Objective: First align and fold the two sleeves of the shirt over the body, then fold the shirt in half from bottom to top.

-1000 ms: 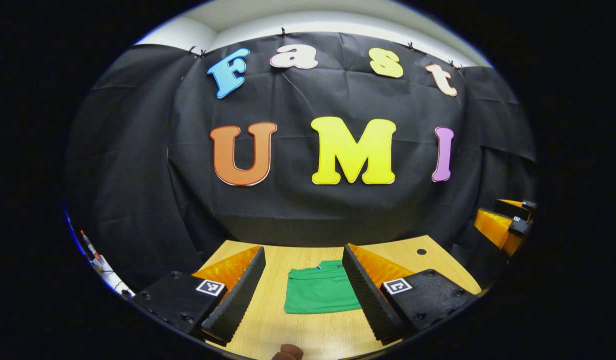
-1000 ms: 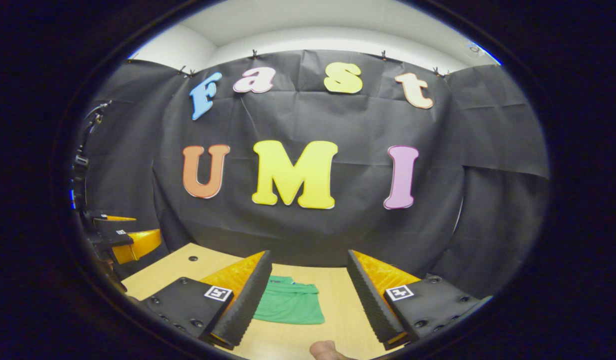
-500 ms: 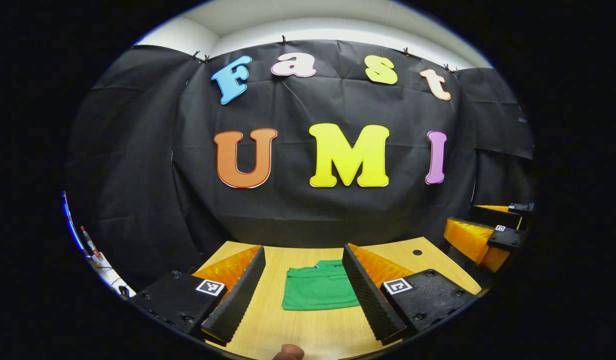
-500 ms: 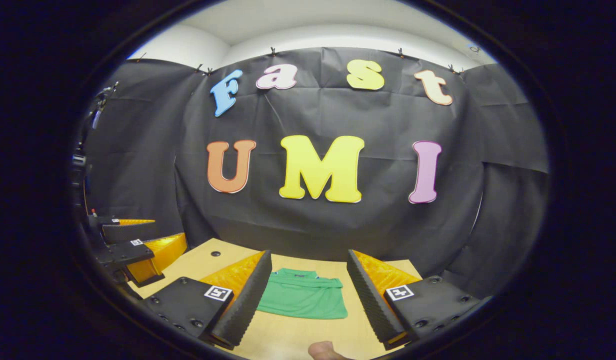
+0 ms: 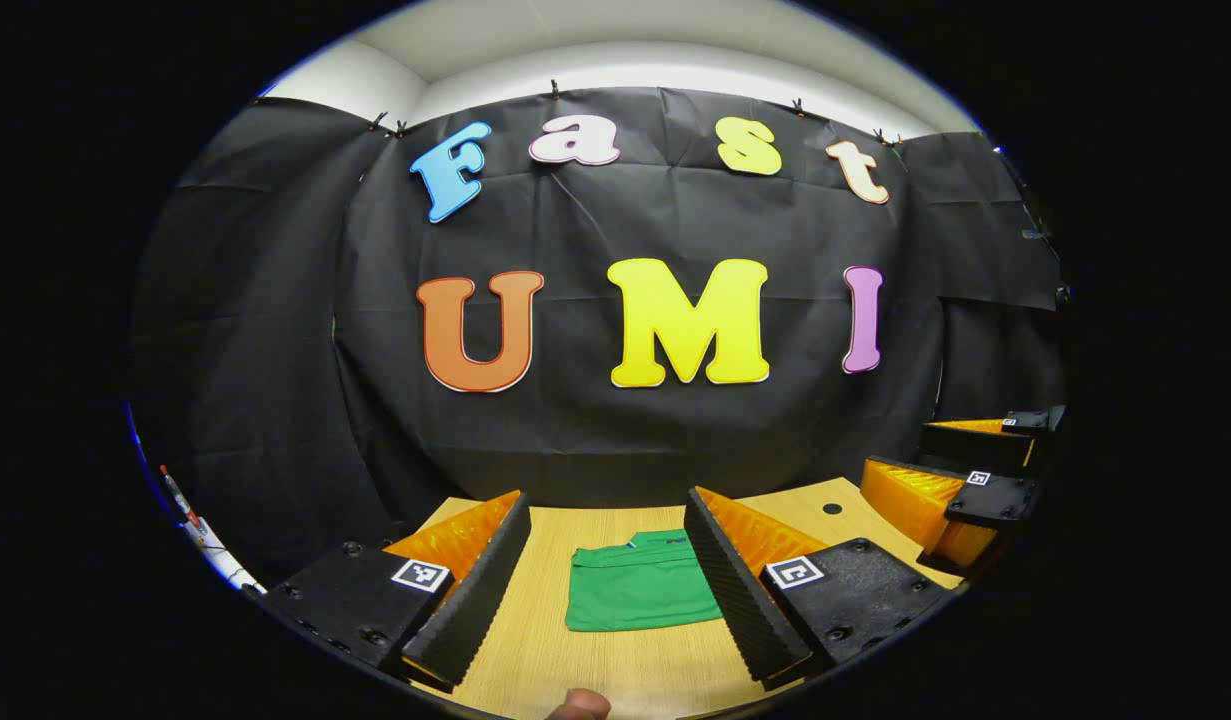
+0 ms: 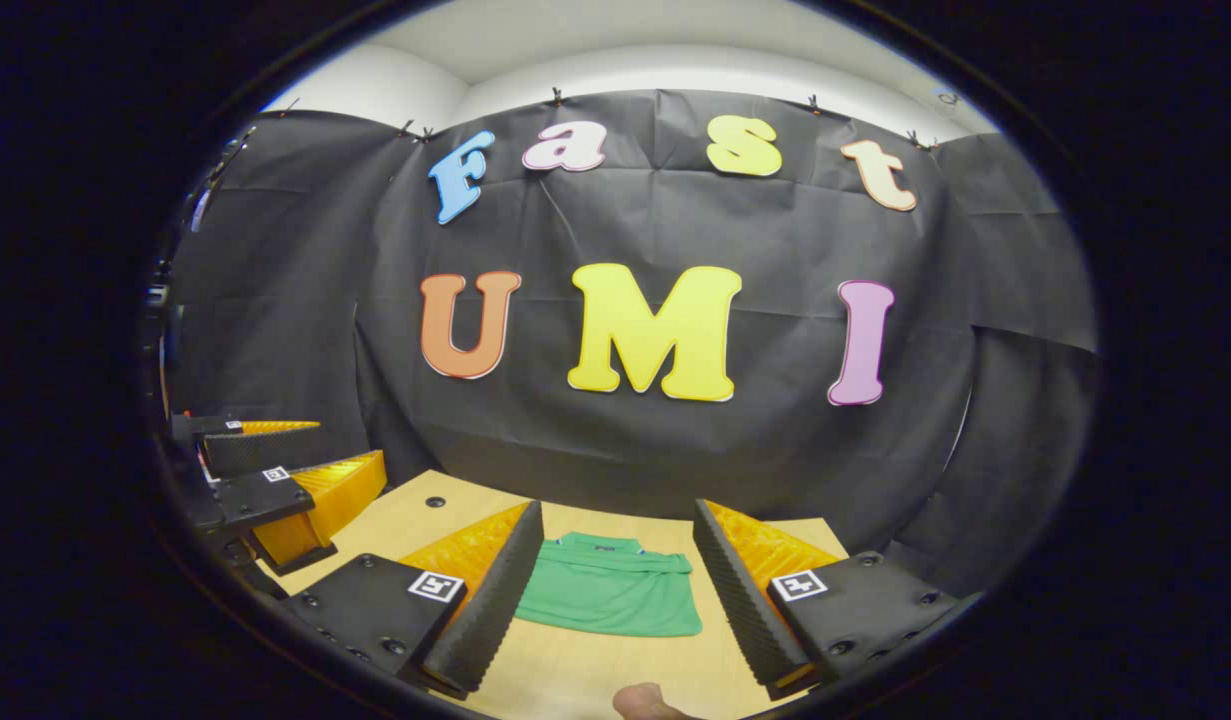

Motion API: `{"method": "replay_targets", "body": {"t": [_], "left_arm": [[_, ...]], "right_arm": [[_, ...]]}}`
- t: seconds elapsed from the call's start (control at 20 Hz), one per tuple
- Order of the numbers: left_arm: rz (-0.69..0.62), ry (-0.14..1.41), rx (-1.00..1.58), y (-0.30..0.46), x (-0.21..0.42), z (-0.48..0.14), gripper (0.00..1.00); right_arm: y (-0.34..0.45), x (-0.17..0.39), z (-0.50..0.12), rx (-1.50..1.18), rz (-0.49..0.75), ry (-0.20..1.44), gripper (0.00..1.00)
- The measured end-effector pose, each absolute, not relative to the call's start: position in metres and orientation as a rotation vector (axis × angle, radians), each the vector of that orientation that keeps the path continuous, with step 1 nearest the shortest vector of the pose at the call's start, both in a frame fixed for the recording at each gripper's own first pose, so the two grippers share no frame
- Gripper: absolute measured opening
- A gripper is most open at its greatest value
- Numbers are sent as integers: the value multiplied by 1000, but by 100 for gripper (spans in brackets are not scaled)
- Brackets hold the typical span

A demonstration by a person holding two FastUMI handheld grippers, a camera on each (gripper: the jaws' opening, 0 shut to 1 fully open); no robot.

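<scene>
Shirt point(image 5: 640, 595) lies as a compact green rectangle near the tabletop's point(image 5: 595, 670) far edge, collar toward the wall, sleeves tucked out of sight, so we judge the folding done. Our left gripper point(image 5: 605, 590) and right gripper point(image 6: 615, 595) hover above the near edge, jaws spread wide and holding nothing. Dipping either one could snag the top layer and spoil the fold.

The shirt point(image 5: 640, 595) is plain green with a darker collar edge, lying on a pale wood-grain table point(image 5: 585, 660) before the black cloth wall point(image 5: 275, 330), under a white ceiling point(image 6: 675, 40), and a small dark hole point(image 5: 832, 508) dots the tabletop.
</scene>
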State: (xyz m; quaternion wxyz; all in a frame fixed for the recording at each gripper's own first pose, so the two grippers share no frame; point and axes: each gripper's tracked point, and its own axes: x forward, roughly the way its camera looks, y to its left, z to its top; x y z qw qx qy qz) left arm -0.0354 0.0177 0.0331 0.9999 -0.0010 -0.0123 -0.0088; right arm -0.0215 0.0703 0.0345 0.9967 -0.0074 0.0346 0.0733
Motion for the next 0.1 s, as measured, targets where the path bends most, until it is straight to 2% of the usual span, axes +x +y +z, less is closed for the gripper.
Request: {"method": "replay_targets", "body": {"t": [0.1], "left_arm": [[-22,-31,6,17,-36,36,99]], "right_arm": [[72,-20,32,-14,146,72,96]]}}
